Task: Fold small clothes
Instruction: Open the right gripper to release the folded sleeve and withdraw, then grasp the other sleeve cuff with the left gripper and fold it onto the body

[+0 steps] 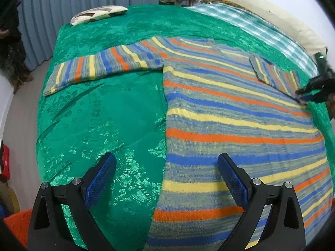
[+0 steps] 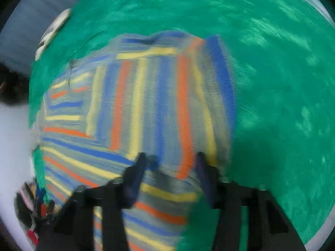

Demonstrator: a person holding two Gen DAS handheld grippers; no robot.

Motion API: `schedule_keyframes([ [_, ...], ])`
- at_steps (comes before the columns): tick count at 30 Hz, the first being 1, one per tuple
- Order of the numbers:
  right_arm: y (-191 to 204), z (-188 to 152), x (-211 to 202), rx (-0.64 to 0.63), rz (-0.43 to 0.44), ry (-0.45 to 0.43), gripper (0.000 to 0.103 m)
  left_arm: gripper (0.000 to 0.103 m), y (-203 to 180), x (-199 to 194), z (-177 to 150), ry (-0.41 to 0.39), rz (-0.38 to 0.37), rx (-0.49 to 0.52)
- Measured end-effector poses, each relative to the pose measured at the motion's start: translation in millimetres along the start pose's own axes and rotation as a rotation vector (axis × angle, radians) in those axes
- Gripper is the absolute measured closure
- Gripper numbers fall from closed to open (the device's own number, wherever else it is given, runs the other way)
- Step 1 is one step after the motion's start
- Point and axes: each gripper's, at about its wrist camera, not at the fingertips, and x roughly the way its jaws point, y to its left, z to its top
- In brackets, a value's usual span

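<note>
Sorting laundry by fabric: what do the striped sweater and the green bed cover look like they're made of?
The striped sweater in blue, orange, yellow and grey looks like matte knitted yarn, wool or acrylic: fine knit ribs show. The green bed cover looks like glossy woven satin or brocade, probably synthetic: a raised floral pattern catches the light.

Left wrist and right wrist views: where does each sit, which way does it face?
Left wrist: low over the bed's near edge, facing along the green bedspread and striped sweater; open left gripper shows.
Right wrist: blurred, above the sweater's folded-in sleeve; open right gripper shows.
Shared: sweater, bedspread, patterned pillow.
</note>
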Motion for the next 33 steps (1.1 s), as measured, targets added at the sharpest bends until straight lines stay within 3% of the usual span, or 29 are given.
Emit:
schedule_keyframes([
  [3, -11, -6, -40, 0.051, 0.251, -0.161, 0.06, 0.005, 1, -1, 0, -0.009, -0.001, -0.001],
  [6, -15, -11, -65, 0.049, 0.332, -0.251, 0.06, 0.005, 2, 0, 0, -0.013, -0.004, -0.004],
  [7, -16, -10, -60, 0.059, 0.327, -0.23, 0.06, 0.005, 2, 1, 1, -0.01, -0.004, -0.007],
  [9, -28, -13, -24, 0.103, 0.227, -0.086, 0.06, 0.005, 2, 3, 0, 0.0, 0.003, -0.005],
  [10, -34, -17, -5, 0.109, 0.14, -0.026, 0.07, 0.005, 1, 5, -1, 0.013, 0.007, 0.002],
  [11, -34, -18, -1, 0.1, 0.118, -0.042, 0.078, 0.004, 0, 7, -2, 0.022, 0.01, 0.009],
  [12, -35, -21, -4, 0.096, 0.116, -0.085, 0.078, 0.004, 0, 8, -3, 0.028, 0.015, 0.018],
  [14, -33, -28, -21, 0.101, 0.126, -0.145, 0.061, 0.004, -3, 8, -5, 0.025, 0.023, 0.036],
  [17, -3, -54, -57, -0.033, 0.045, -0.204, 0.055, 0.004, -4, 8, -5, 0.027, 0.019, 0.05],
  [23, 33, -132, -57, -0.176, 0.115, -0.149, 0.053, 0.002, -5, 7, -9, 0.033, 0.027, 0.063],
  [25, 37, -166, -47, -0.188, 0.086, -0.126, 0.053, 0.002, -6, 6, -12, 0.03, 0.031, 0.078],
  [28, 28, -217, -39, -0.184, -0.023, -0.116, 0.053, 0.001, -4, 3, -18, 0.027, 0.03, 0.097],
  [31, 30, -253, -59, -0.166, -0.078, -0.224, 0.052, 0.001, 1, -1, -21, 0.025, 0.021, 0.086],
  [33, 34, -272, -73, -0.159, -0.099, -0.316, 0.046, 0.001, 5, -3, -21, 0.029, 0.015, 0.072],
])
